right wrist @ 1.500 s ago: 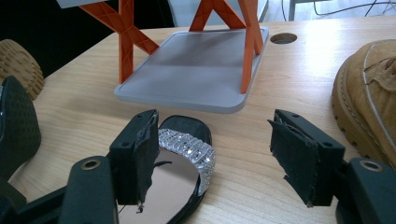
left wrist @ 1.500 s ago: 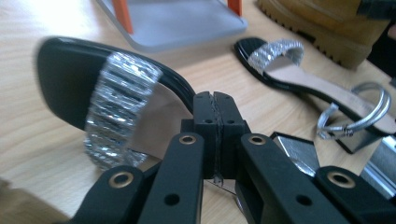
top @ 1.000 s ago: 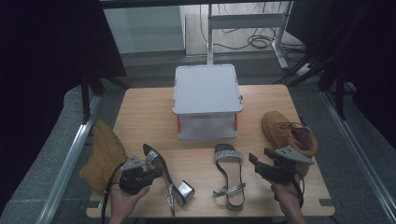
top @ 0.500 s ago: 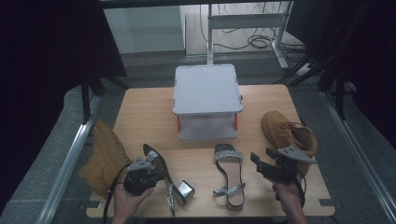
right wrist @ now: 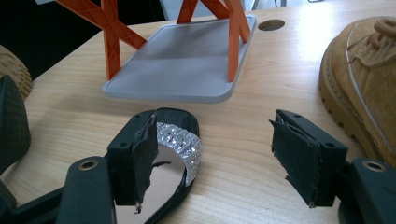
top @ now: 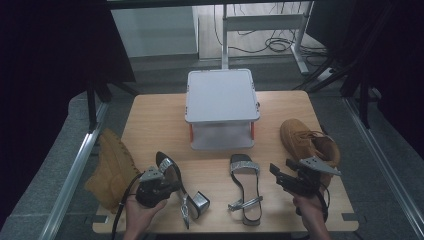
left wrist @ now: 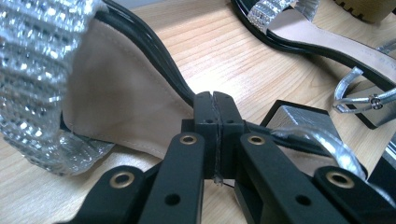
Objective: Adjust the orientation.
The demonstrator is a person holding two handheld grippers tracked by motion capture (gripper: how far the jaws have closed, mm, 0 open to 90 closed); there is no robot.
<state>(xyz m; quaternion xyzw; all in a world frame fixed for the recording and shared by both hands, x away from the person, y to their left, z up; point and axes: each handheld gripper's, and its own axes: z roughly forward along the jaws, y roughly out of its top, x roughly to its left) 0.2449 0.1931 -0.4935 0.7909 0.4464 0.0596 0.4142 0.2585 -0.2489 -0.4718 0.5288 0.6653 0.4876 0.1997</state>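
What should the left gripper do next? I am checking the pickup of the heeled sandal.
Probably open first: the left gripper has its jaws pressed together beside the edge of the left sandal, with nothing clamped. The sandal lies on its side on the table, so opening, then closing on its sole, seems sensible.

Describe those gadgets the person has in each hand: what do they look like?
Each hand holds a black pistol-like tool. The left gripper and the right gripper each carry a grey three-cornered plate on top and trail a black cable. Up close, the two jaws are black bars with brass-ringed holes, tipped with dark rubbery pads that look worn and frayed. No sleeves show.
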